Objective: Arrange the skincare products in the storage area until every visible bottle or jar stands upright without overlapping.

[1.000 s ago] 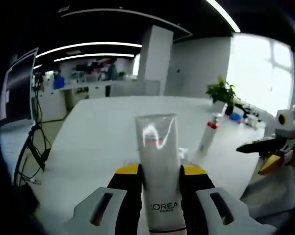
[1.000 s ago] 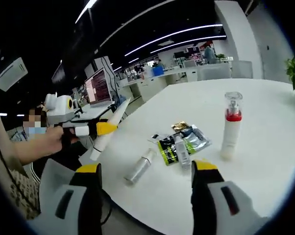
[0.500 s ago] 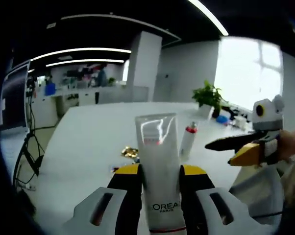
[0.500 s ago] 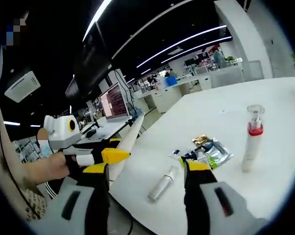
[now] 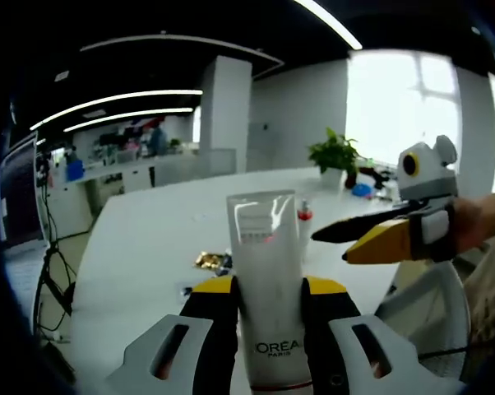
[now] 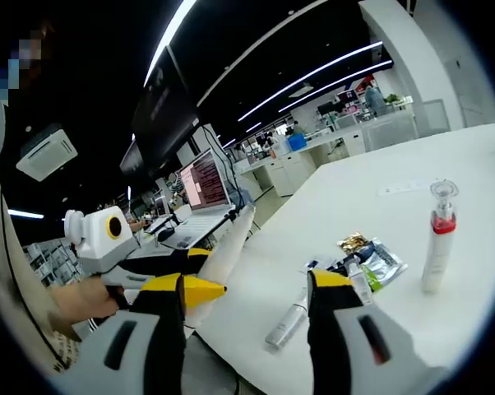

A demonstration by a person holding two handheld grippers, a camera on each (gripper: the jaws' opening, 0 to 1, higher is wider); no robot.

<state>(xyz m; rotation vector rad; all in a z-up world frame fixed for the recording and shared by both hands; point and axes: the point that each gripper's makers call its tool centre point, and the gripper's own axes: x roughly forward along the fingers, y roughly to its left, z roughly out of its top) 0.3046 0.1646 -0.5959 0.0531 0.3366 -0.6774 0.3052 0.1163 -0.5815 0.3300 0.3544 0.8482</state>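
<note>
Two grippers up over a white table [image 6: 445, 164]; left gripper [image 5: 268, 288] clamps a white tube [image 5: 266, 280], right gripper [image 6: 246, 284] has jaws wide apart w/ nothing between.

Left gripper view: tube stands upright betw. the yellow-tipped jaws, "L'OREAL PARIS" near its lower end, crimped end up; right gripper [image 5: 358, 241] comes in from the right, held by a hand [image 5: 478, 226], tips near the tube but apart. Pump bottle [image 5: 304, 233] w/ red collar stands upright on table just behind tube. Right gripper view: same pump bottle [image 6: 437, 239] upright at right; small silver bottle [image 6: 286, 317] lies on its side near table edge; foil sachets [image 6: 371, 259] lie flat betw. them, another small tube [image 6: 358, 280] lying on sachets. Left gripper [image 6: 178, 284] w/ tube comes in at left, off the table edge.
</note>
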